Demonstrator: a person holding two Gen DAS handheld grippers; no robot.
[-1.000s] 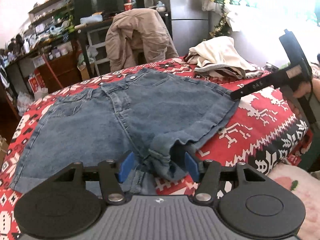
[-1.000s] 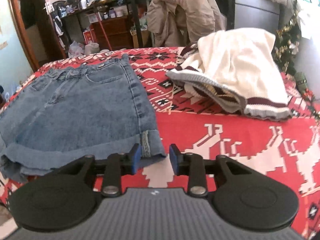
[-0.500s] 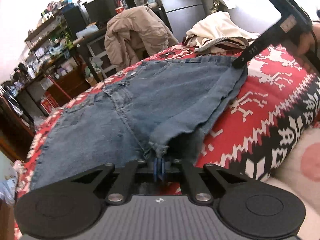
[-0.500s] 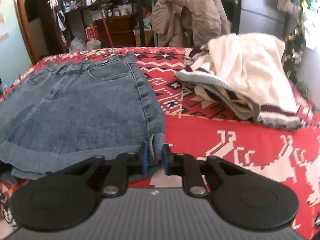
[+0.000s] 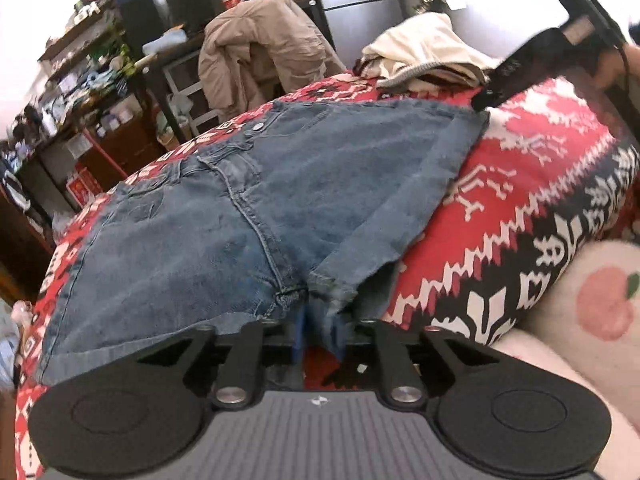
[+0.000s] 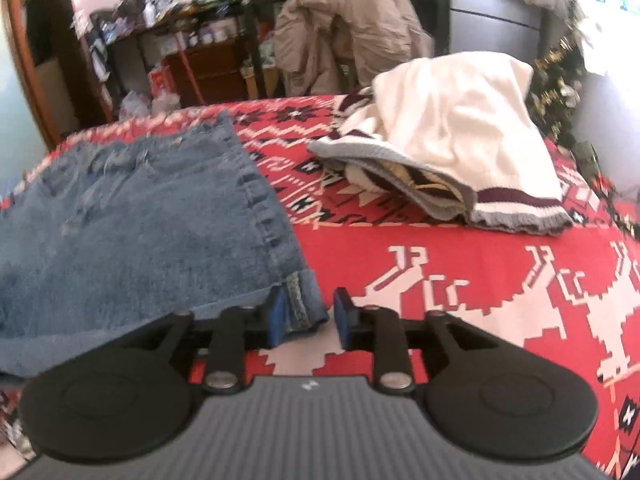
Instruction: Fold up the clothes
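Observation:
Blue denim shorts (image 5: 240, 208) lie spread on a red patterned blanket (image 5: 520, 184). My left gripper (image 5: 320, 334) is at their crotch hem; its blue pads stand slightly apart with denim hanging loosely between them. In the right wrist view the shorts (image 6: 140, 220) fill the left side. My right gripper (image 6: 308, 316) is open around the rolled cuff corner, and a small gap shows between the cuff and the right pad. From the left wrist view, the right gripper (image 5: 486, 98) touches the far corner of the shorts.
A cream sweater (image 6: 452, 132) with dark stripes is heaped on the blanket (image 6: 460, 272) to the right. A beige jacket (image 6: 348, 20) hangs over a chair behind the bed. Cluttered shelves (image 5: 80, 80) stand at the left. A white peach-print cover (image 5: 600, 308) borders the blanket.
Both grippers closed on the shorts half a second ago, and their pads have since spread apart again. The left camera has moved closer and lower toward the crotch hem.

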